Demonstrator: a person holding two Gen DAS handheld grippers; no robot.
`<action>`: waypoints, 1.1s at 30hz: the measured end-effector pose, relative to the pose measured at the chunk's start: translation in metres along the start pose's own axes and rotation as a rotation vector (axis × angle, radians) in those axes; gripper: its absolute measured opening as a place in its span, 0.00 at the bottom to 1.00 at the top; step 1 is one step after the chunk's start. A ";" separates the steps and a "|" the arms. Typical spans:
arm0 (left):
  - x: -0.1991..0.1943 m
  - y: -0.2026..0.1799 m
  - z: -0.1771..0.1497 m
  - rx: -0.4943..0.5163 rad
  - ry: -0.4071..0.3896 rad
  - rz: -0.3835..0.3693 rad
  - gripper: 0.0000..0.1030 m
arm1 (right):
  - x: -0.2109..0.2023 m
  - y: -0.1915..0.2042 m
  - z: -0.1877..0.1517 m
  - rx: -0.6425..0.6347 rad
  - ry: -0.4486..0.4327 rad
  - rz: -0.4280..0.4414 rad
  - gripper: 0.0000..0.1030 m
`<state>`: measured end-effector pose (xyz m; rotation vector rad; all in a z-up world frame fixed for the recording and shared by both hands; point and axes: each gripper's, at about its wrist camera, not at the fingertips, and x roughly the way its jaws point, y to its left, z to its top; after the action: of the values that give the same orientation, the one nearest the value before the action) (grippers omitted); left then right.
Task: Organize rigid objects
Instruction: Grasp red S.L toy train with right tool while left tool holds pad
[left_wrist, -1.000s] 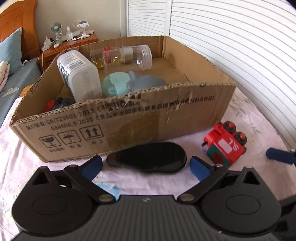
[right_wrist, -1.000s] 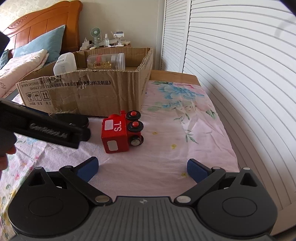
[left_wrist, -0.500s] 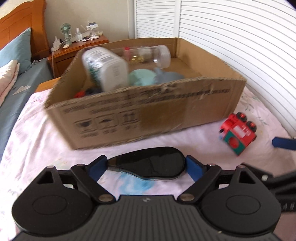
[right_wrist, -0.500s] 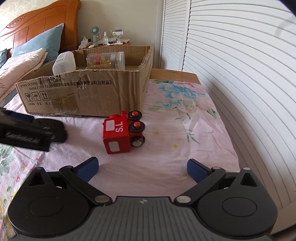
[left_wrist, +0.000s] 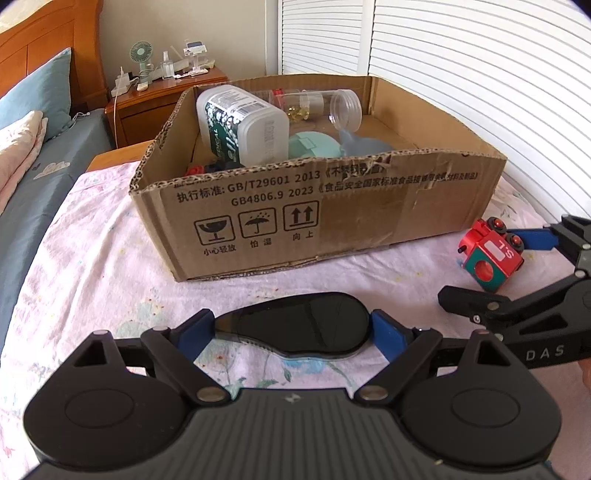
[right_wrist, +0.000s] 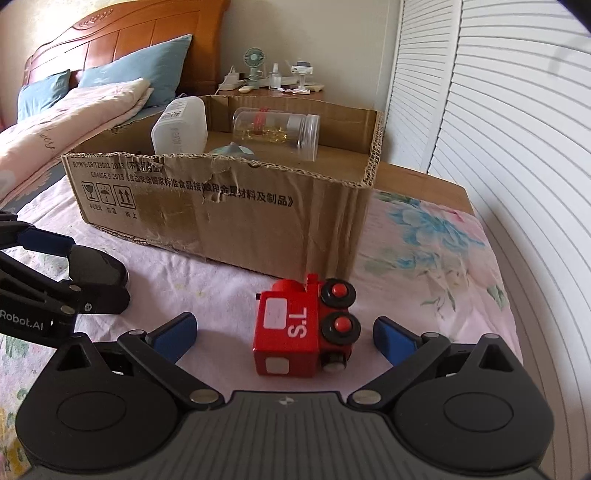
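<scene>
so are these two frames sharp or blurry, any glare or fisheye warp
Left wrist view: sharp, print on the cardboard box legible, a soft sheen on the black oval case. Right wrist view: also sharp, shutter slats bowed by the fisheye, bright daylight, soft shadow under the red toy train.

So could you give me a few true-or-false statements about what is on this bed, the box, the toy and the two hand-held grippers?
1. The red toy train lies inside the cardboard box. False: it sits on the bedspread outside the box, near its corner.
2. The right hand-held gripper has its blue pads on either side of the toy train without touching it. True.
3. The left hand-held gripper brackets a flat black oval object. True.
4. The cardboard box is empty. False: it holds a white container, a clear jar lying on its side and other items.
5. The clear jar stands upright. False: it lies on its side.
</scene>
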<state>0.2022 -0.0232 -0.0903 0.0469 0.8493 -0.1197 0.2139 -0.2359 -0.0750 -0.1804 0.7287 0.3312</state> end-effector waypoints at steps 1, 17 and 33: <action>0.000 0.000 0.000 0.002 -0.003 0.000 0.88 | 0.000 0.000 0.001 -0.003 -0.001 -0.001 0.98; -0.003 0.000 0.002 0.100 0.002 -0.027 0.87 | -0.015 -0.005 0.007 -0.003 0.017 -0.020 0.53; -0.042 0.004 0.009 0.280 0.005 -0.106 0.87 | -0.051 0.006 0.017 -0.145 0.035 -0.011 0.68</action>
<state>0.1820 -0.0165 -0.0534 0.2648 0.8356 -0.3380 0.1863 -0.2374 -0.0281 -0.3277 0.7379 0.3717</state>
